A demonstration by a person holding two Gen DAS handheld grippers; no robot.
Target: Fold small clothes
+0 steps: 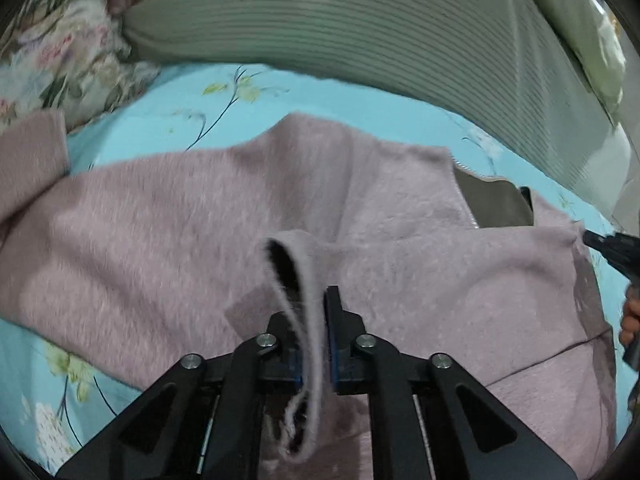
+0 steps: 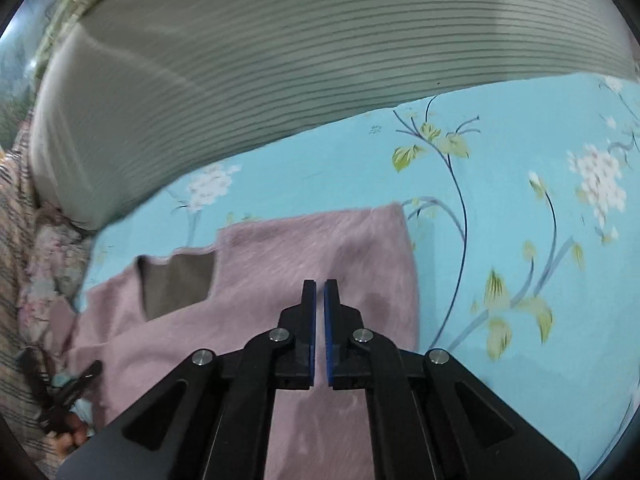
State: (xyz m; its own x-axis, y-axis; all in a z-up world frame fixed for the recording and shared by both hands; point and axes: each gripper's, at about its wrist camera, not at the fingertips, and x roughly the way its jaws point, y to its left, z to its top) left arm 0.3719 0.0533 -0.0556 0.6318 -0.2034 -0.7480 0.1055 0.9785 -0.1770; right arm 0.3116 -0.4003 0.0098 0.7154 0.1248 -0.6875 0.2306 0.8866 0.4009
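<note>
Right in front of your left camera, your left gripper (image 1: 316, 340) is pinched tight on a strip of the pink fuzzy sweater (image 1: 160, 232). That strip looks like a cuff or an edge; you cannot tell which. It loops up between the two black fingers (image 1: 280, 328) and hangs down past them. Most of the sweater lies spread out flat on the blue flowery bedsheet (image 1: 160, 104), under and past the gripper. Its neck opening (image 1: 492, 204) shows a grey-brown inside, up and to the right. One more pink piece, maybe a sleeve (image 1: 32, 152), lies at the far left. Behind the sweater sits a big green striped cushion (image 1: 360, 28). A flowery pillow (image 1: 52, 60) is in the top left corner. At the far right edge you can see the black tip of your other gripper by the sweater's edge, with some of your fingers beside it.

Close to your right camera, your right gripper (image 2: 320, 320) has its two fingers almost together, with only a thin gap between the blue pads (image 2: 329, 320). Nothing sits in that gap. The gripper hangs over the sweater (image 2: 256, 280), and you cannot tell if it touches. Here the sweater lies on the bedsheet (image 2: 520, 160) with a straight edge on the right side. Its neck opening (image 2: 176, 284) is off to the left. The striped cushion (image 2: 280, 60) fills the top. At the bottom left, your left gripper (image 2: 76, 384) shows as a small black shape.
</note>
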